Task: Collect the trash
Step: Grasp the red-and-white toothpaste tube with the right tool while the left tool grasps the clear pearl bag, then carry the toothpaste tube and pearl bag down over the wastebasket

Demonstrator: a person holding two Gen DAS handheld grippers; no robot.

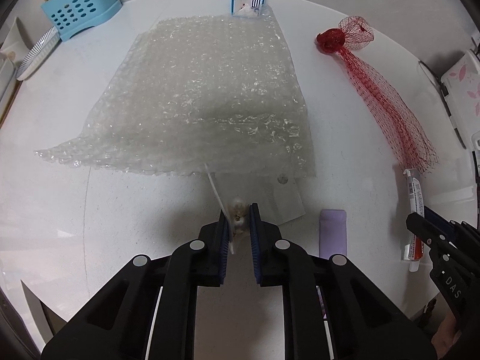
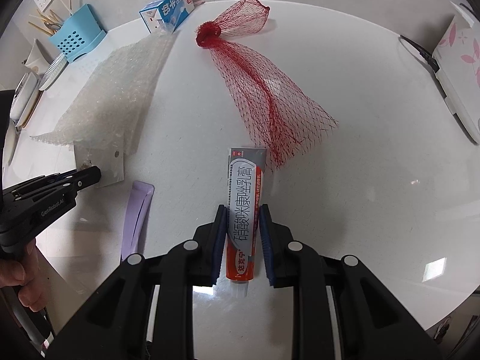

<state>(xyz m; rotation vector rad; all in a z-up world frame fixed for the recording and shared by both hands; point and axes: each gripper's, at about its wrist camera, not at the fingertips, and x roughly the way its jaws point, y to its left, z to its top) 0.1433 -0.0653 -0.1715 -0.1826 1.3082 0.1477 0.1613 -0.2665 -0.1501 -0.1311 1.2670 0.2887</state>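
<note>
Black two-finger tools with blue pads fill the foreground of both views. On the left wrist view, the left gripper [image 1: 239, 228] has its pads pinched on a small crumpled whitish scrap with brown stains [image 1: 239, 214], together with the edge of a thin white card [image 1: 216, 192] that runs back under a large sheet of clear bubble wrap [image 1: 198, 96]. On the right wrist view, the right gripper [image 2: 243, 234] straddles a grey and orange ointment tube [image 2: 244, 210] lying flat on the round white table [image 2: 375, 150], white cap toward the camera; whether the pads press it I cannot tell. A red mesh produce net [image 2: 261, 90], knotted near its far end, lies just beyond the tube. A lilac clip-like strip [image 2: 136, 219] lies left of the tube. A blue and white milk carton [image 2: 168, 9] stands at the table's far edge, touching the bubble wrap.
</note>
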